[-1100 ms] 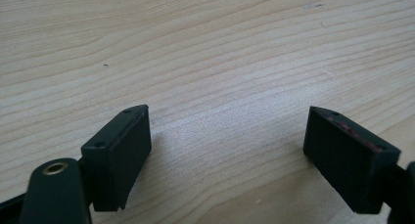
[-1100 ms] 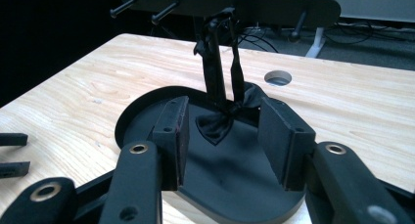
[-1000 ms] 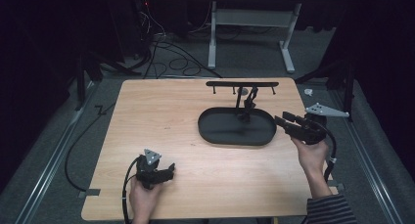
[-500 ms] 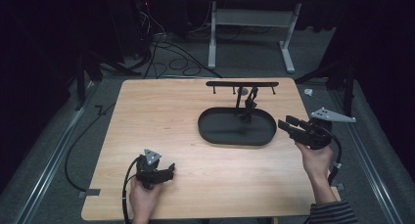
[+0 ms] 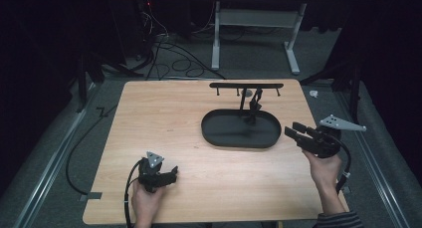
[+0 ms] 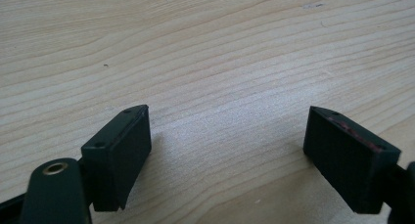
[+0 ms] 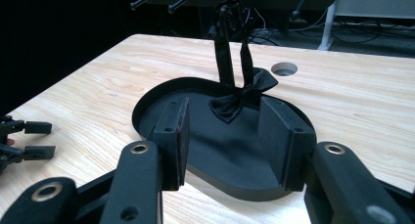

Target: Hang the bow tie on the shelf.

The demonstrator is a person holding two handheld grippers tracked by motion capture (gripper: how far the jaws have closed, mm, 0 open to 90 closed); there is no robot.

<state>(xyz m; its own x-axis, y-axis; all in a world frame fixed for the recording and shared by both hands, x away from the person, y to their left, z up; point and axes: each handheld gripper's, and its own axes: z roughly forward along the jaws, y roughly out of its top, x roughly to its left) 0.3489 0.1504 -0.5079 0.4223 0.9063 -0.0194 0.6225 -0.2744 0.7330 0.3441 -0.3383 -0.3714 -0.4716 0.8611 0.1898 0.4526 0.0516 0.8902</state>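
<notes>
Right gripper [image 5: 293, 132] has backed off toward the right edge of the table [image 5: 164, 113] since the earlier frames, where its tips sat closer over the tray's right end; left gripper [image 5: 171, 172] hasn't shifted.

High view: black oval tray [image 5: 219, 134] sits right of centre, with a T-shaped stand [image 5: 246, 85] rising from its far side. Small black bow tie [image 5: 251, 112] hangs off the stand post, low, just over the tray floor. Right gripper hovers just off the tray's right rim, jaws apart, nothing in them. Left gripper rests near the table's near-left corner, well away from the tray.

Left gripper view: jaws wide apart over bare wood, nothing held.

Right gripper view: jaws apart and empty, aimed at the bow tie [image 7: 235, 104], which sits centred between them but farther off. Its strap [image 7: 226, 48] runs up the post.

Doing the step well, I'd say: go in level over the near rim, take the bow at its centre knot rather than a wing, keep clear of the post, then lift the strap upward off the stand.

No brands, labels or readable writing anywhere.
</notes>
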